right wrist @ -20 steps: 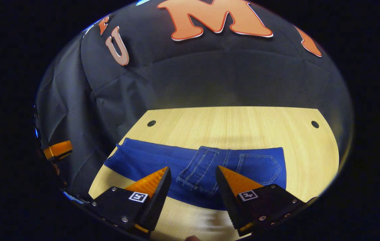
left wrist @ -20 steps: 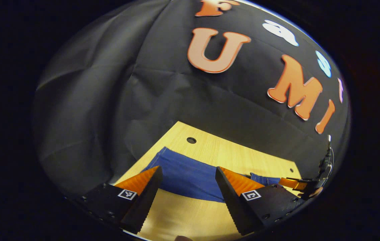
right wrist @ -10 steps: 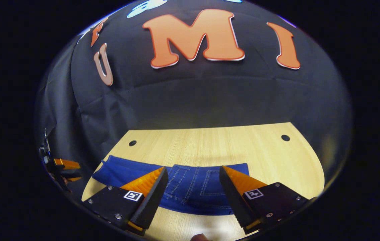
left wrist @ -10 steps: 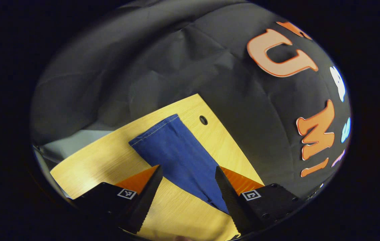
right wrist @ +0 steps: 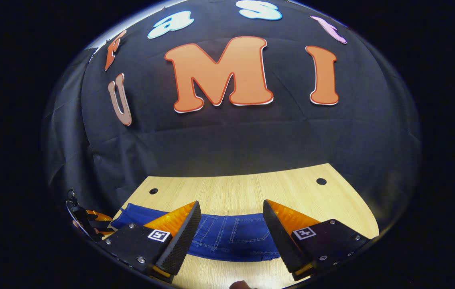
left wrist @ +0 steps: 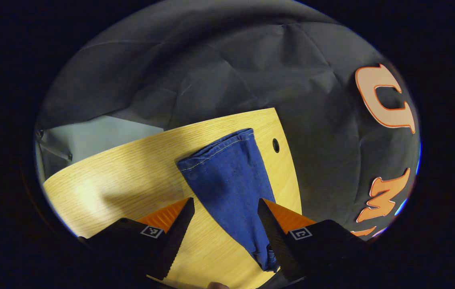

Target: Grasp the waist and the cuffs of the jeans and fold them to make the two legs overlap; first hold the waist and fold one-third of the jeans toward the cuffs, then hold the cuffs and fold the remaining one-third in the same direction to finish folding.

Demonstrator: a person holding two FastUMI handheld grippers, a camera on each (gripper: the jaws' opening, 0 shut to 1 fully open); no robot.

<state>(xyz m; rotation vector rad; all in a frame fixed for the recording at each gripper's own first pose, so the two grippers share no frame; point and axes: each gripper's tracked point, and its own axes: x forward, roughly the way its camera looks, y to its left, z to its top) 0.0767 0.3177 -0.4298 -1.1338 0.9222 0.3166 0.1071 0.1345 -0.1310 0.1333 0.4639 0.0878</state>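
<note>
Blue jeans lie flat on a light wooden table. In the left gripper view the leg end (left wrist: 231, 176) runs away from me, its stitched cuff hem at the far end near a round hole. My left gripper (left wrist: 224, 208) hangs open above the leg, holding nothing. In the right gripper view the jeans' seat with a back pocket (right wrist: 235, 239) lies crosswise between the fingers of my right gripper (right wrist: 230, 210), which is open above the cloth. The left gripper (right wrist: 91, 220) shows at the far left edge of that view.
The wooden table (right wrist: 247, 188) has round holes near its far corners (right wrist: 321, 181) and ends close to the black cloth wall. A pale grey surface (left wrist: 95, 134) shows beyond the table's edge in the left gripper view. A bare stretch of tabletop (left wrist: 119, 180) lies beside the leg.
The left gripper has swung round to face along the leg toward the cuff. The right gripper has tipped upward and drawn back, so less of the jeans shows. Both stay open.
</note>
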